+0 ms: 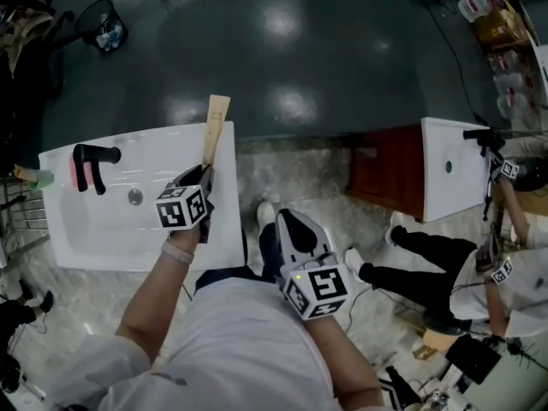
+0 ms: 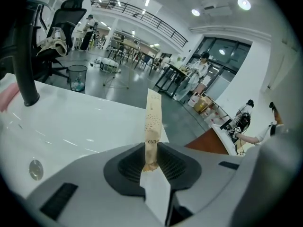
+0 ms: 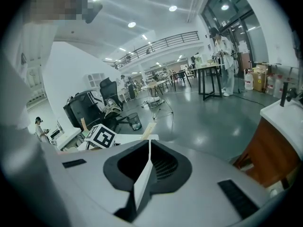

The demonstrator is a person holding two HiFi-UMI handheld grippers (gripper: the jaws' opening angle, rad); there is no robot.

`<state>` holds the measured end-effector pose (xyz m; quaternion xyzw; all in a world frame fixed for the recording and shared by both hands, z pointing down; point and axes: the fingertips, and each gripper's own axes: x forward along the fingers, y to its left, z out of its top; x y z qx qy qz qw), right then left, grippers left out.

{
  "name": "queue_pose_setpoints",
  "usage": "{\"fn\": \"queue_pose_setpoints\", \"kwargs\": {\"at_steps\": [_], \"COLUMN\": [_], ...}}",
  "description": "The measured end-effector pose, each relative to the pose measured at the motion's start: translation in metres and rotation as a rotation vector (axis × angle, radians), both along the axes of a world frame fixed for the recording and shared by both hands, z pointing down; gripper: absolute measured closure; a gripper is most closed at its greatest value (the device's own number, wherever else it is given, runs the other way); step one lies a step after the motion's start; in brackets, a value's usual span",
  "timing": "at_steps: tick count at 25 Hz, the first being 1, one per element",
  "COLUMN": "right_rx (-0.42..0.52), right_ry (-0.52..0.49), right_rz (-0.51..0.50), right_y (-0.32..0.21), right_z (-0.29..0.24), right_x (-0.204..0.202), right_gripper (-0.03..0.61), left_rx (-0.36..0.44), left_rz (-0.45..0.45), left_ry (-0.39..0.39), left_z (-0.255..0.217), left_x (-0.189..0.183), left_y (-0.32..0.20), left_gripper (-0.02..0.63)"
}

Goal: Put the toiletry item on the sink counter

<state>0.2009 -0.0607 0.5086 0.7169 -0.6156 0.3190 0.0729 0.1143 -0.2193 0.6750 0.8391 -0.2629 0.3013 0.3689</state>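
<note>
A slim tan toiletry pack [image 1: 214, 127] sticks out past the far right rim of the white sink counter [image 1: 227, 234]. My left gripper [image 1: 204, 171] is shut on its near end, above the counter's right edge. In the left gripper view the pack [image 2: 153, 122] stands on edge, pinched between the jaws of the left gripper [image 2: 151, 162], with the counter [image 2: 85, 122] below. The black faucet [image 1: 92, 163] rises at the basin's left [image 2: 23, 65], near the drain [image 1: 135, 196]. My right gripper [image 1: 287, 221] is shut and empty, hanging over the floor to the right of the sink [image 3: 147, 148].
A pink item [image 1: 77, 174] lies beside the faucet and a green one [image 1: 38, 178] at the counter's left end. At the right stand a second sink on a wooden cabinet [image 1: 449, 174] and another person [image 1: 505, 272] with grippers. A waste bin [image 1: 104, 26] sits far left.
</note>
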Motion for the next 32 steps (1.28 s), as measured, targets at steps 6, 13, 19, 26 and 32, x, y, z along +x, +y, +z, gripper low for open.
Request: {"fn": "queue_pose_setpoints", "kwargs": {"at_steps": [6,13,19,26,32], "right_rx": [0.002,0.003,0.014,0.024,0.045], "right_ry": [0.0,-0.005,-0.009,-0.008,-0.009], "right_rz": [-0.006,-0.006,-0.029,-0.047,-0.085], "right_y": [0.0,-0.002,-0.002,-0.001,-0.003], "right_z": [0.003,0.003,0.004,-0.003,-0.01], "right_x": [0.001,0.003,-0.001,-0.003,-0.003], "right_gripper": [0.554,0.554,0.554,0.554,0.554], "left_rx": [-0.022,-0.021,-0.028,-0.004,0.021], "left_rz": [-0.008,-0.004,-0.017,-0.017,-0.035], "left_ry": [-0.041,-0.061,-0.063,-0.062,-0.059], "left_z": [0.014,0.019,0.023,0.015,-0.003], "left_x": [-0.005,-0.007,-0.01,-0.017,-0.023], "left_y": [0.001,0.0,0.002,0.005,0.01], "left_gripper": [0.526,0.509,0.454,0.405,0.396]}}
